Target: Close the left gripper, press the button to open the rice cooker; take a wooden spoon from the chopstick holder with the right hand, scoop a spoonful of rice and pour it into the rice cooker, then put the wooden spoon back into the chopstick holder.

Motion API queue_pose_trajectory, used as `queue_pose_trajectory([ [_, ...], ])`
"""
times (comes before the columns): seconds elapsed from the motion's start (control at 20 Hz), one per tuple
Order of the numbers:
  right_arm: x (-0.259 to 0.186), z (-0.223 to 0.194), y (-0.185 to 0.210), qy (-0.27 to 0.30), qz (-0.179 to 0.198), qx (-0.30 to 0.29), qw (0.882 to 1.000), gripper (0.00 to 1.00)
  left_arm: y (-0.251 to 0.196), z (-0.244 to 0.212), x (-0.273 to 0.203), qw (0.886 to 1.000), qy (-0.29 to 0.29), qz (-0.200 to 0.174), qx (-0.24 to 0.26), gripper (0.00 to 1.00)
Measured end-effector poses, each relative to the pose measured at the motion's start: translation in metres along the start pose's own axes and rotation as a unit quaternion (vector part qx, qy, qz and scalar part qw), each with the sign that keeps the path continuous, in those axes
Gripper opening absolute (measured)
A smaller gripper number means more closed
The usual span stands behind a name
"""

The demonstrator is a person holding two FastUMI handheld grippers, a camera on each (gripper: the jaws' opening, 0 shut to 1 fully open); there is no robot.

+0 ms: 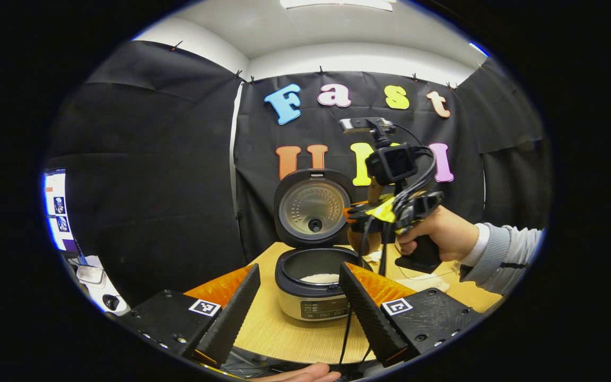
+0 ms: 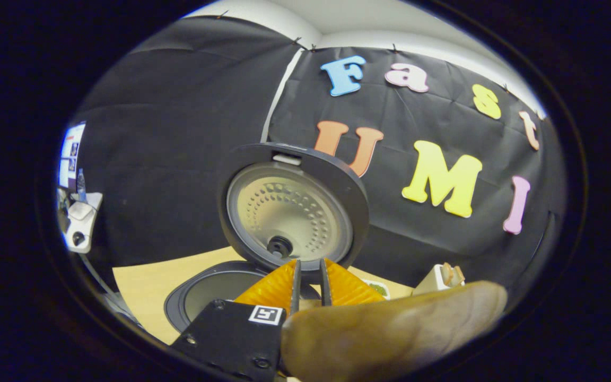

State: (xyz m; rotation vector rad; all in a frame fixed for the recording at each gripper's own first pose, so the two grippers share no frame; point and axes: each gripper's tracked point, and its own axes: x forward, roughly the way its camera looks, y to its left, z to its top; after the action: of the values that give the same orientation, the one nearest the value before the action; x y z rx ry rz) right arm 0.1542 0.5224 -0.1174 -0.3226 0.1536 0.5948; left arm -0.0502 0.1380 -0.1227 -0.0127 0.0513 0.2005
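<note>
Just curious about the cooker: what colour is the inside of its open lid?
Silvery grey metal, dotted with small holes, inside the lid; clearest in the right gripper view.

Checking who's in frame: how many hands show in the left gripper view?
2. One hand in a grey sleeve grips the right gripper by its handle; another hand peeks in at the bottom edge, mostly cut off.

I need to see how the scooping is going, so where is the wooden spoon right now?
In the right gripper view, the brown wooden spoon is clamped in the right gripper, its blurred bowl at lower right, just in front of the open grey rice cooker.
</note>
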Motion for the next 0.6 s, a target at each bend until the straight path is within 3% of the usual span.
queue_pose_trajectory([
  [0.15, -0.014, -0.003, -0.032, 0.004, -0.008, 0.027, 1.0, 0.19, -0.015, 0.006, 0.004, 1.0, 0.0, -0.011, -0.01, 0.95],
  [0.6, -0.059, -0.039, -0.166, 0.025, -0.078, 0.058, 0.995, 0.19, -0.062, 0.025, 0.02, 0.999, -0.008, -0.038, -0.009, 0.95],
])
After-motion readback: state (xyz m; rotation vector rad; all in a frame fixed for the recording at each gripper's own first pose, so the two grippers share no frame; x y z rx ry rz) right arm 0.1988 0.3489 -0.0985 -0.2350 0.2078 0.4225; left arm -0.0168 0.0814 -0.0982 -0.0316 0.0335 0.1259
